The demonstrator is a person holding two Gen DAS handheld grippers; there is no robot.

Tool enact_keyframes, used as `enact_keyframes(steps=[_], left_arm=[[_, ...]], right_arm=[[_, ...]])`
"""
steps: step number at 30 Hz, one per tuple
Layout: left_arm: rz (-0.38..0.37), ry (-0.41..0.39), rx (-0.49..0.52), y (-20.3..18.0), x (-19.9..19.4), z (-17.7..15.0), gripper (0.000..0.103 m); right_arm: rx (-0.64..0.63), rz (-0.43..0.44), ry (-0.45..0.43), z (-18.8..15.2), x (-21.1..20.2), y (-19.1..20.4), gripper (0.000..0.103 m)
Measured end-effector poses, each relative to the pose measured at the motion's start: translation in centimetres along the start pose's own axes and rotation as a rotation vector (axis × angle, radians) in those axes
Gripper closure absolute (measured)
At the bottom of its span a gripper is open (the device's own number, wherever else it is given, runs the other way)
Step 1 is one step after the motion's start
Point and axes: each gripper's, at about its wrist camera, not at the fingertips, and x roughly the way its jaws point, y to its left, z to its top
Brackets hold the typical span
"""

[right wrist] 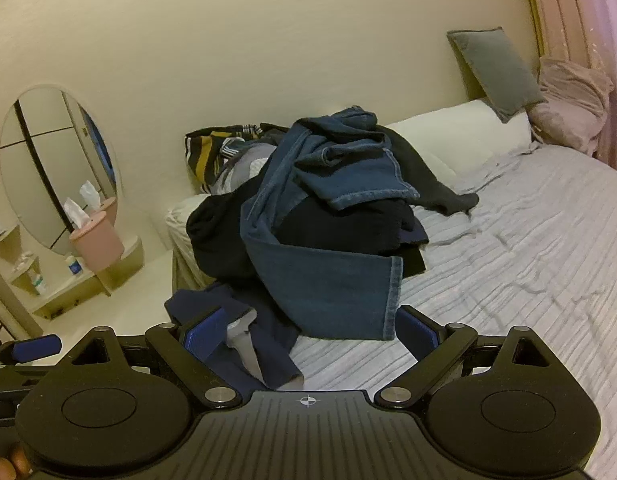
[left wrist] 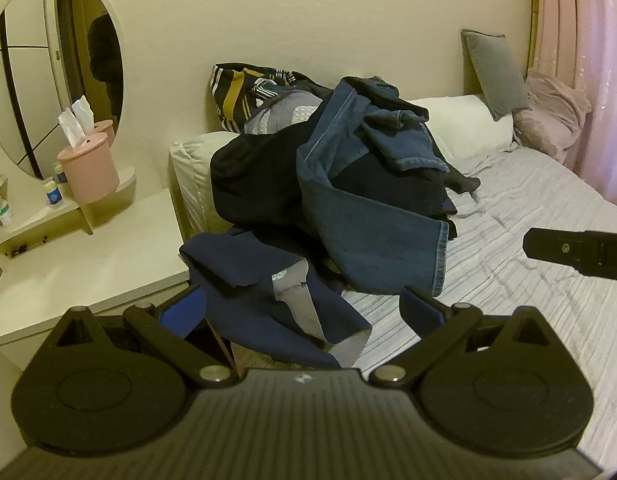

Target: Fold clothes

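Now both claws, left claw (left wrist: 302,312) and right claw (right wrist: 308,330), gape above clothes pile (left wrist: 328,184).

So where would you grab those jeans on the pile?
Probably the hemmed leg end of the jeans, from the open bedsheet side. That cuff hangs flat, free and nearest at the pile's front edge; the rest is tangled with dark clothes.

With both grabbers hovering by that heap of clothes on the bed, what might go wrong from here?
The jeans are draped over darker garments, so pulling them will likely drag the whole pile along. The navy garment hangs at the bed edge beside the dresser and might slide off. Both the left gripper and the right gripper have their jaws open and hold nothing, so a grab into tangled layers may catch two items at once.
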Motion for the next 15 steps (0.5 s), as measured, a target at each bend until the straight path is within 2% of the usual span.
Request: enact_keyframes(steps=[11,15], left_arm=[[0.024,0.021,0.003,-2.0,1.1,0.3,0.001],[0.032,0.028,0.007,-2.9,1.4,0.3,0.001]], right_arm=[[-0.001,0.015,0.021,0.7,0.8,-2.5,0.009],[-0.026,-0.01,0.043,0.8,1.1,-3.4,0.009]])
